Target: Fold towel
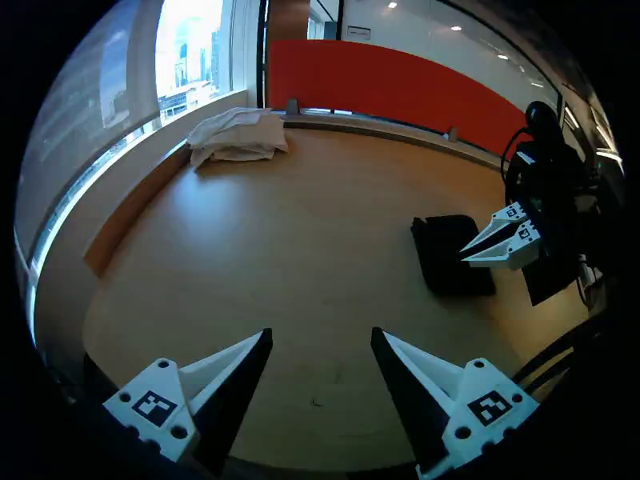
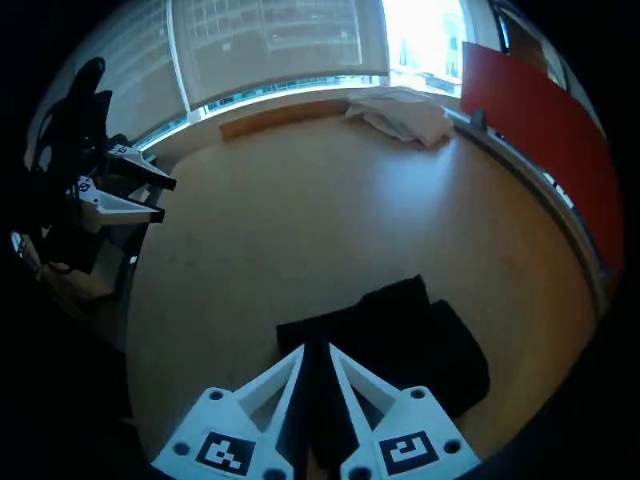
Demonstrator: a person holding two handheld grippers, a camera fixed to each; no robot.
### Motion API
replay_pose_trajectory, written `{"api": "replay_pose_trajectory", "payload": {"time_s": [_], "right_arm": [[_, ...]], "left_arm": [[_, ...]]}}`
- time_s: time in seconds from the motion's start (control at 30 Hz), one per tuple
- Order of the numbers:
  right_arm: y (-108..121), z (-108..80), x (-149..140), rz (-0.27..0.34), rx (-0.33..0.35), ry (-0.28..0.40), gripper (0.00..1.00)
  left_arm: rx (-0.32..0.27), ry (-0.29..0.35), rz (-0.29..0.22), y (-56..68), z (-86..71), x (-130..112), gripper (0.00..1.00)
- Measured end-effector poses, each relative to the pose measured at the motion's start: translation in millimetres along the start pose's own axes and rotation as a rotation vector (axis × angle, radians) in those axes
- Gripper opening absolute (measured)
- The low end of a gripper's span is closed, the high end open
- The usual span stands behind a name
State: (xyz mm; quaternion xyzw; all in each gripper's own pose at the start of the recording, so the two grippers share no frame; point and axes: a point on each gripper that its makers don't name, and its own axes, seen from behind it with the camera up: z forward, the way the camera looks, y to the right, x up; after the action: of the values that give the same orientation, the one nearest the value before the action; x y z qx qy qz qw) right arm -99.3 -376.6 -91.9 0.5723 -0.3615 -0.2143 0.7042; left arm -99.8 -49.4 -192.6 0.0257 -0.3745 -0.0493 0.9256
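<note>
Towel (image 2: 400, 344): on the table (image 2: 320, 208), lower centre of the right gripper view.
Cloth heap (image 2: 400, 114): on the table, upper right, below the window (image 2: 272, 40).

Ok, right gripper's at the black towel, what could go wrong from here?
1. Right gripper has its fingers nearly together at the black towel; whether cloth is pinched is unclear, so a lift could come up empty or bunch it.
2. Left gripper is open over bare table, away from the towel; a one-sided pull may drag it.
</note>
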Motion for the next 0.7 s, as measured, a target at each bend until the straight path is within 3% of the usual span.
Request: {"api": "replay_pose_trajectory", "payload": {"time_s": [0.2, 0.3, 0.37, 0.5, 0.7], "right_arm": [[1.0, -1.1, 1.5, -0.001, 0.002, 0.002, 0.07], [0.5, -1.1, 1.8, -0.004, 0.004, 0.004, 0.12], [0.7, -1.5, 1.7, -0.007, 0.002, 0.005, 0.22], [2.2, -3.0, 0.6, -0.013, -0.007, 0.003, 0.58], [3.1, -7.4, -1.3, -0.020, -0.014, 0.004, 0.61]], "left_arm": [[-0.003, 0.000, -0.001, 1.6, 1.9, 1.1, 0.91], [-0.001, -0.002, 0.001, 1.4, 2.7, 0.7, 0.91], [-0.001, -0.003, 0.001, 1.3, 3.1, 0.5, 0.91], [0.000, -0.003, -0.001, 0.9, 3.7, 0.8, 0.91], [0.001, -0.001, 0.001, 0.6, 4.4, 3.6, 0.91]]}}
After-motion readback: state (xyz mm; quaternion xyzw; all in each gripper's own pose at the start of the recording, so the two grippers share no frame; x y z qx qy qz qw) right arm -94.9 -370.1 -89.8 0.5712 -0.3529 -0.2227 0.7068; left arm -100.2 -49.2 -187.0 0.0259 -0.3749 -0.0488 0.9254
